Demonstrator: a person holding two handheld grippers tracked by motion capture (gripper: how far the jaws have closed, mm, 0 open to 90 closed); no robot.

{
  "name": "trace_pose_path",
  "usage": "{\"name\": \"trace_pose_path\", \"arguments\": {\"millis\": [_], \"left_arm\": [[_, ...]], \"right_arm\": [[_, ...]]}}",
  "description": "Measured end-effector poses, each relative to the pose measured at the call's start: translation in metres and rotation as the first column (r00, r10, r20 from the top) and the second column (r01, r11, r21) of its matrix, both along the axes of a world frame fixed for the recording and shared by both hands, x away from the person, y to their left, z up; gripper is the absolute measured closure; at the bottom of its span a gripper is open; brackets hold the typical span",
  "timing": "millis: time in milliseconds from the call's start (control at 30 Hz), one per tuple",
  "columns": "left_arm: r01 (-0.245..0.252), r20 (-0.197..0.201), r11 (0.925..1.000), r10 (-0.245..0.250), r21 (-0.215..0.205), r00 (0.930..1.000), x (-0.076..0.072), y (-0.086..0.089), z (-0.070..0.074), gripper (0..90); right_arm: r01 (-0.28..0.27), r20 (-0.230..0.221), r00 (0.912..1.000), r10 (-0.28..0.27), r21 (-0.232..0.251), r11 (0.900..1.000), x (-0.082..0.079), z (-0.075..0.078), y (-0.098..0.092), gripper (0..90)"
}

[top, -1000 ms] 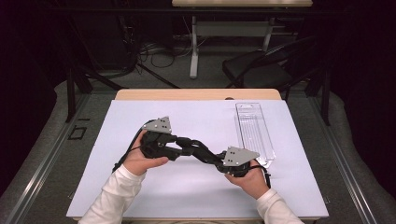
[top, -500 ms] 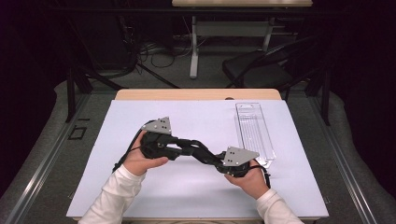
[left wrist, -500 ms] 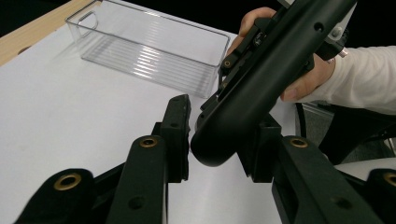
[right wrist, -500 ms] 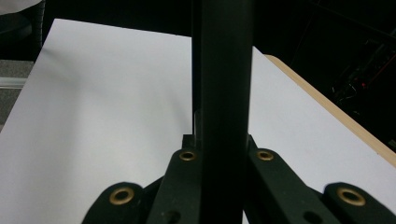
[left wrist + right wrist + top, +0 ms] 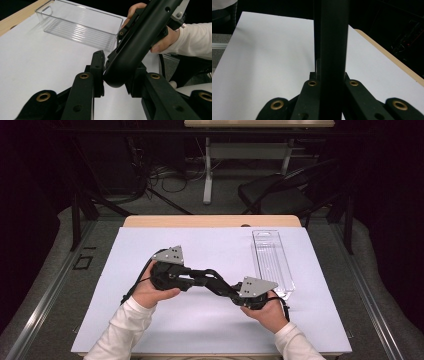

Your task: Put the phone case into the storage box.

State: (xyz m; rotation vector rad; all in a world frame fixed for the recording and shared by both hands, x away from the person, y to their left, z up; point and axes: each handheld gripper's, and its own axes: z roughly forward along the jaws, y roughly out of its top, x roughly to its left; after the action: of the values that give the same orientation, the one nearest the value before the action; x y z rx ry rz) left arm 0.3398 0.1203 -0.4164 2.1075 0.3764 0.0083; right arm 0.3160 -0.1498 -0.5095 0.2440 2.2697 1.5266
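A black bar (image 5: 218,283) with a rounded end spans between my two grippers above the white table sheet (image 5: 200,245). My right gripper (image 5: 229,291) is shut on one end of it; in the right gripper view the bar (image 5: 332,37) runs straight up between the jaws of the right gripper (image 5: 331,75). My left gripper (image 5: 209,276) has just been closing its jaws on the other end. In the left gripper view the pads of the left gripper (image 5: 116,73) press on the bar's rounded tip (image 5: 117,77). Behind it, a hand (image 5: 162,42) holds the right gripper.
A clear plastic bin (image 5: 272,260) lies lengthwise at the table's right, seen also as the bin (image 5: 80,27) beyond the left jaws. The wooden table edge (image 5: 210,221) runs along the back. A dark chair (image 5: 280,195) and cables stand beyond it.
Both hands stay where they were. The left jaws look slightly narrower around the bar's end.
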Motion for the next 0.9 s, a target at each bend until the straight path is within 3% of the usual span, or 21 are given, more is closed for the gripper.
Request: {"name": "trace_pose_path", "arguments": {"millis": [900], "left_arm": [[-0.012, 0.027, 0.9999, 0.011, 0.003, 0.9996, -0.0026, -0.0020, -0.0001, 78.0]], "right_arm": [[0.002, -0.020, 0.9998, -0.002, 0.014, 1.000, 0.0013, -0.0016, -0.0010, 87.4]]}}
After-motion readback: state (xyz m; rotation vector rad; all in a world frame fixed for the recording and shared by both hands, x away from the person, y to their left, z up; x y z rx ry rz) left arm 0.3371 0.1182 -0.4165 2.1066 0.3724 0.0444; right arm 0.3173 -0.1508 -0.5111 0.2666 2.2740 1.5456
